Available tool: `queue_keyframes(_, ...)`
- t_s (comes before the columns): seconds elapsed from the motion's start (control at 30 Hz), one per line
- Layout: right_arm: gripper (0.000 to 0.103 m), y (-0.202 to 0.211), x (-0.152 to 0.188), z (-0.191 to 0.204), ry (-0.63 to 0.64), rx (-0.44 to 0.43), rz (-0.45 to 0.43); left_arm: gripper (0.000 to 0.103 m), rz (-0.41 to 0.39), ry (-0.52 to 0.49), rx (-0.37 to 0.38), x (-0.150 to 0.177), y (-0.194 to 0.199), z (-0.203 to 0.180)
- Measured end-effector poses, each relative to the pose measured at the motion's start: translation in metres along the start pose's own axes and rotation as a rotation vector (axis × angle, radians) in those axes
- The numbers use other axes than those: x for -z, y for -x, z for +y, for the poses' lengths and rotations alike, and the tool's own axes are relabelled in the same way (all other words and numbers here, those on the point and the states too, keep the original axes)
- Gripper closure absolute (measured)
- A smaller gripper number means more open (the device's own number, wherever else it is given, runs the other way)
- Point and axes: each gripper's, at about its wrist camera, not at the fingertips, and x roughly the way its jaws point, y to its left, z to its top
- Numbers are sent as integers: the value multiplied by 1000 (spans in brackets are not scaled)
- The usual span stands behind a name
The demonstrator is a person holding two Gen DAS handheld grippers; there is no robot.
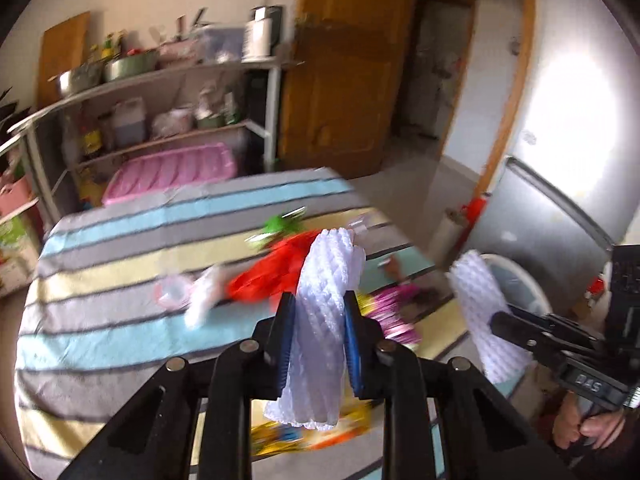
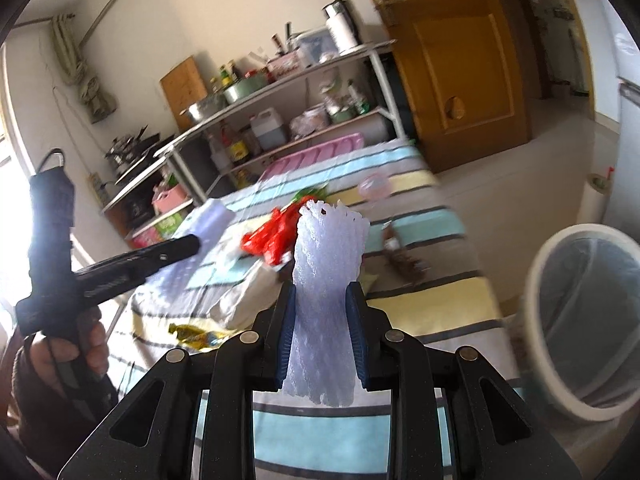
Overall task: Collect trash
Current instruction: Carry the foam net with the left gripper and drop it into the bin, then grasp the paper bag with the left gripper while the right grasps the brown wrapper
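Observation:
My left gripper (image 1: 319, 304) is shut on a white foam net sleeve (image 1: 326, 300), held above the striped table (image 1: 120, 264). My right gripper (image 2: 321, 294) is shut on a second white foam net sleeve (image 2: 326, 276); it also shows in the left wrist view (image 1: 486, 312) near the bin. A white trash bin with a clear liner (image 2: 580, 320) stands right of the table. Left on the table are a red plastic bag (image 1: 272, 276), a green wrapper (image 1: 280, 226), a clear cup (image 1: 172, 292), a purple wrapper (image 1: 394, 308), a yellow snack packet (image 2: 196, 334) and a brown scrap (image 2: 404, 264).
A metal shelf rack (image 1: 160, 92) with pots, bottles and a pink tub stands behind the table. A wooden door (image 1: 348, 64) is at the back and a silver fridge (image 1: 560, 200) to the right. A paper roll (image 2: 596, 196) stands on the floor.

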Motion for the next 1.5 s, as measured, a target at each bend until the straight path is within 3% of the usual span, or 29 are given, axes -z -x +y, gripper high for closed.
queue_keyframes(0.27,76,43,-9,-49,-54,126,-61,79,16,-80,152,-16,-28,-74)
queue_keyframes(0.57,76,74,-8,-118,-106,312,-54,78,114,-175,288,-15,-86,-171)
queue_keyframes(0.77,76,76,3,-169,-154,411,11,78,195,-227,340,-5,-119,-227)
queue_keyframes(0.93,76,67,16,-203,-188,452,73,78,249,-280,319,7,-146,-261)
queue_keyframes(1.07,76,56,22,-225,-210,482,124,76,288,-273,316,14,-160,-268)
queue_keyframes(1.27,68,51,24,-238,-245,493,144,44,312,-238,296,14,-170,-261)
queue_keyframes(1.33,55,50,24,-239,-252,493,141,43,307,-229,290,14,-170,-259)
queue_keyframes(1.5,51,55,24,-233,-249,521,121,36,280,-215,284,10,-159,-249)
